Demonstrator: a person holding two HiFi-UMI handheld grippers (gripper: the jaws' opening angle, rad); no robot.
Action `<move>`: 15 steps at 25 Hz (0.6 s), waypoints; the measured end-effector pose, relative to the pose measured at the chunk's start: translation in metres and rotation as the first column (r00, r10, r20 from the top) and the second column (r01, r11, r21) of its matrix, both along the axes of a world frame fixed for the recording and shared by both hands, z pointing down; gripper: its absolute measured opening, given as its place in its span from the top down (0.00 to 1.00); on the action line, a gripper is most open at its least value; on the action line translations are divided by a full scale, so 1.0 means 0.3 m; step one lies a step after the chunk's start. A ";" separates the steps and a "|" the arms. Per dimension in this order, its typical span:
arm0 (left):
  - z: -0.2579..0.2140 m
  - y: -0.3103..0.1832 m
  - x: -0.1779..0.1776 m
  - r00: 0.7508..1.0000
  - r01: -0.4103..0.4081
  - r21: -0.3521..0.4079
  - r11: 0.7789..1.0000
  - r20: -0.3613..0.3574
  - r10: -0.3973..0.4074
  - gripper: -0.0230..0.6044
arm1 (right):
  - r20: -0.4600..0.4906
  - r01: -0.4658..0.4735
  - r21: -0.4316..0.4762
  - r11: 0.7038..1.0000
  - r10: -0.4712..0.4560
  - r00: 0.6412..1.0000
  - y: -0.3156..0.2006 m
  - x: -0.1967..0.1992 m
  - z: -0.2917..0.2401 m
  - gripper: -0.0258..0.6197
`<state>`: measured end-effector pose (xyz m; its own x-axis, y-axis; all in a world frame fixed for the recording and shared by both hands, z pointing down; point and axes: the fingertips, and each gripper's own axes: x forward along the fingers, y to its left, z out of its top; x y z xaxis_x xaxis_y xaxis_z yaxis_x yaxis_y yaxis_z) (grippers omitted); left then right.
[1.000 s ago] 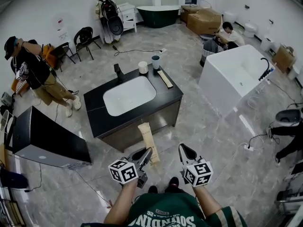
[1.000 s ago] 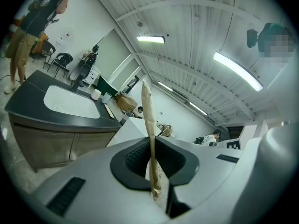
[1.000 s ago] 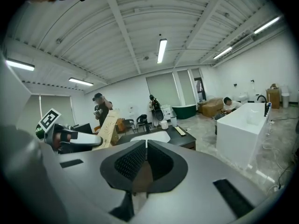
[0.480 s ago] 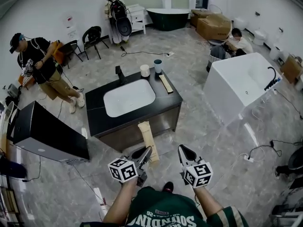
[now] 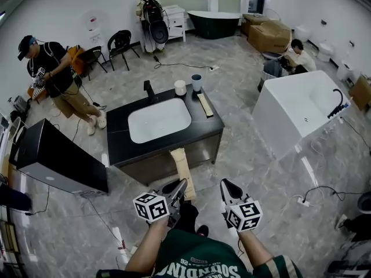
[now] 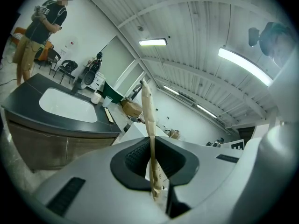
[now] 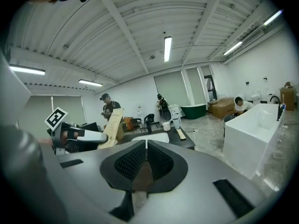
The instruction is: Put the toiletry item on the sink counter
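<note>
The toiletry item is a flat tan tube (image 5: pixel 181 169). My left gripper (image 5: pixel 178 187) is shut on its lower end and holds it upright in front of me. In the left gripper view the tube (image 6: pixel 147 108) shows edge-on, pinched between the black pads of the left gripper (image 6: pixel 152 157). The black sink counter (image 5: pixel 119 148) with its white basin (image 5: pixel 159 120) stands just beyond the tube. My right gripper (image 5: pixel 228 186) is beside the left one, shut and empty. From the right gripper (image 7: pixel 145 154) view the tube (image 7: pixel 111 127) shows at the left.
On the counter's far edge are a black faucet (image 5: pixel 149 90), a white cup (image 5: pixel 180 87), a dark cup (image 5: pixel 197 83) and a flat wooden piece (image 5: pixel 204 105). A white bathtub (image 5: pixel 301 112) stands right, a black cabinet (image 5: pixel 52 164) left. A person (image 5: pixel 52 77) stands far left.
Both grippers keep their pose and the left one's grip on the tube. The head view has swung slightly, so the room drifts right, and my leg shows below the grippers.
</note>
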<state>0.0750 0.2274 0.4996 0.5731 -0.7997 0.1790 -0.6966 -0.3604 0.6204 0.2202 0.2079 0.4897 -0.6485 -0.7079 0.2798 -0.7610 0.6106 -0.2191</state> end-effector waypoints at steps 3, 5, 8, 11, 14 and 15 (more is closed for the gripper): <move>0.005 -0.036 0.008 1.000 -0.003 0.003 1.000 -0.009 0.003 0.91 | -0.004 -0.004 -0.009 1.000 0.004 1.000 -0.038 0.011 0.013 0.89; 0.015 -0.065 0.003 1.000 -0.002 0.004 1.000 -0.011 0.002 0.91 | -0.008 -0.003 -0.009 1.000 0.003 1.000 -0.070 0.008 0.020 0.89; 0.040 -0.133 -0.017 1.000 0.006 -0.001 1.000 -0.024 -0.006 0.91 | -0.011 0.001 -0.006 1.000 -0.001 1.000 -0.135 -0.012 0.033 0.89; 0.064 -0.209 -0.034 0.999 0.013 -0.008 1.000 -0.037 -0.013 0.91 | -0.019 0.010 -0.013 1.000 -0.010 1.000 -0.208 -0.033 0.052 0.89; 0.082 -0.299 -0.048 0.999 0.015 -0.014 1.000 -0.050 -0.015 0.91 | -0.030 0.013 -0.019 1.000 -0.014 0.999 -0.293 -0.053 0.071 0.89; 0.089 -0.333 -0.054 0.998 0.014 -0.015 1.000 -0.055 -0.015 0.91 | -0.032 0.014 -0.022 1.000 -0.015 0.999 -0.325 -0.061 0.080 0.89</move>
<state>0.0589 0.1276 0.5262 0.5705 -0.8056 0.1596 -0.6666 -0.3407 0.6630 0.2020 0.1102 0.5136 -0.6492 -0.6921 0.3155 -0.7590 0.6169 -0.2082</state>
